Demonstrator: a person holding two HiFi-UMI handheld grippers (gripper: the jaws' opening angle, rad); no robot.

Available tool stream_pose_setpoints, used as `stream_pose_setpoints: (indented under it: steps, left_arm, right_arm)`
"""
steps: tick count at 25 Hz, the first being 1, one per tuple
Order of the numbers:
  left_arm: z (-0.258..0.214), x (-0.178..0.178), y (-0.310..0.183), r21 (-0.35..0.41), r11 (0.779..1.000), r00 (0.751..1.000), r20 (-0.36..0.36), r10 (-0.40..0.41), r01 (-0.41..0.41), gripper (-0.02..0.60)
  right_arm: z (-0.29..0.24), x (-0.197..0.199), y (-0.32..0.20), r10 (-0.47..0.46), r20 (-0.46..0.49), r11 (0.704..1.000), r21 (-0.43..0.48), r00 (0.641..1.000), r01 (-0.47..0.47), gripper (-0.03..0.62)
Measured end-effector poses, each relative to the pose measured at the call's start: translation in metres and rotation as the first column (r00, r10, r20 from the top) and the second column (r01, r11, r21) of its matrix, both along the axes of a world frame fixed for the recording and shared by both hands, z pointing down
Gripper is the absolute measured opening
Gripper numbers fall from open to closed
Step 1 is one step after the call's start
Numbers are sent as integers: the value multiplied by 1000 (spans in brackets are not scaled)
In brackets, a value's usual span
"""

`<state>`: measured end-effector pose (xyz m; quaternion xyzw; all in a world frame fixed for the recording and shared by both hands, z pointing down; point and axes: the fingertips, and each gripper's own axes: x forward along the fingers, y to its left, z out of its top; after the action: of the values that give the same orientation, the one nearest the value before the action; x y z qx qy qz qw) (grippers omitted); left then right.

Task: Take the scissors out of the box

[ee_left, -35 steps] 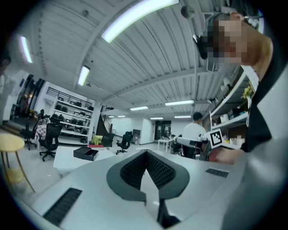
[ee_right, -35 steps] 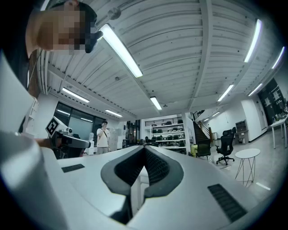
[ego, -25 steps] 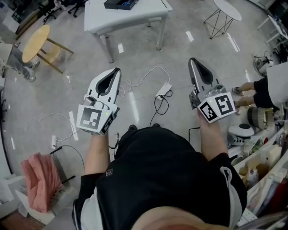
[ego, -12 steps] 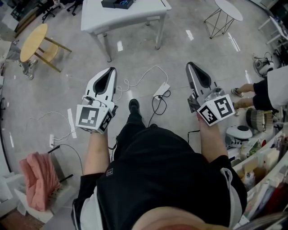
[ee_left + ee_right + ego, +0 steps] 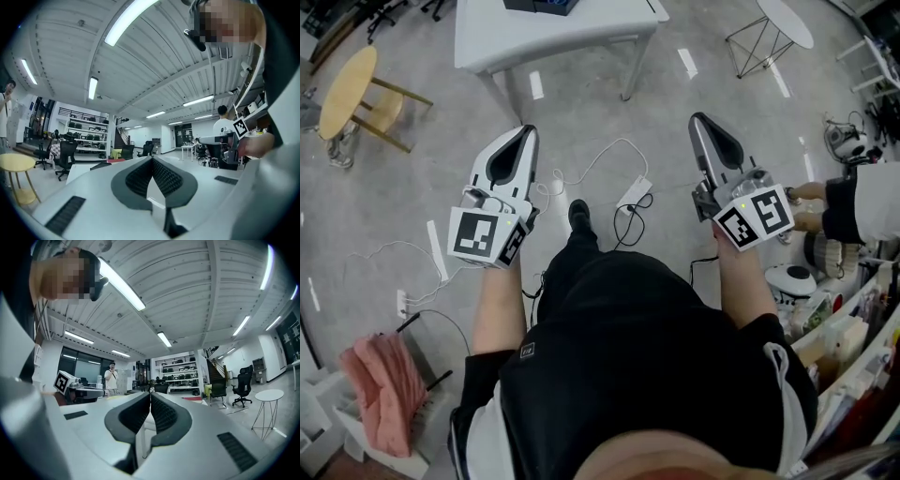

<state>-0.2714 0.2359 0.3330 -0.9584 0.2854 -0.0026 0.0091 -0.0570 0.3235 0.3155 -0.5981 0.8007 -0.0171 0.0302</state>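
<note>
A dark open box (image 5: 539,5) stands on a white table (image 5: 553,33) at the top edge of the head view; something blue shows inside it, and I cannot make out scissors. My left gripper (image 5: 528,129) and right gripper (image 5: 698,117) are held level over the floor, well short of the table, both pointing toward it. In the left gripper view the left gripper (image 5: 152,158) has its ribbed pads pressed together with nothing between them. The right gripper (image 5: 150,393) is likewise shut and empty in the right gripper view.
White cables and a power strip (image 5: 637,192) lie on the floor between the grippers. A yellow round stool (image 5: 347,89) stands left, a white wire-leg side table (image 5: 787,19) upper right. Another person (image 5: 862,202) and cluttered shelves are at the right; a pink cloth (image 5: 380,389) is lower left.
Both grippers have moved forward across the floor with the person walking; the table and box have slid toward the top of the view. The jaws stayed shut.
</note>
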Motion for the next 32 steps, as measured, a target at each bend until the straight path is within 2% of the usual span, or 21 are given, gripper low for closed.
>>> stream_pose_setpoints:
  steps: [6, 10, 14, 21, 27, 32]
  left_arm:
    - [-9, -12, -97, -4, 1000, 1000, -22, -18, 18, 11]
    - [-11, -21, -146, -4, 1000, 1000, -14, -4, 4, 11]
    - [-10, -25, -178, 5, 1000, 1000, 0, -3, 3, 12]
    - [-1, -12, -215, -20, 1000, 1000, 21, -12, 12, 12]
    - [10, 5, -252, -51, 998, 998, 48, -28, 30, 12]
    - [20, 28, -288, -64, 996, 996, 71, -62, 66, 12]
  right_arm:
    - [-5, -12, -108, -2, -3, 1000, -14, 1000, 2, 31]
    - [-9, -31, -159, -15, 2, 1000, -25, 1000, 15, 31]
    - [-10, -39, -187, -13, -6, 999, -30, 1000, 13, 31]
    - [-17, -23, -223, 2, -1, 1000, -13, 1000, -2, 31]
    - [-6, -14, -263, -38, 22, 999, -13, 999, 38, 31]
    - [1, 12, -302, -67, 43, 998, -7, 997, 67, 31]
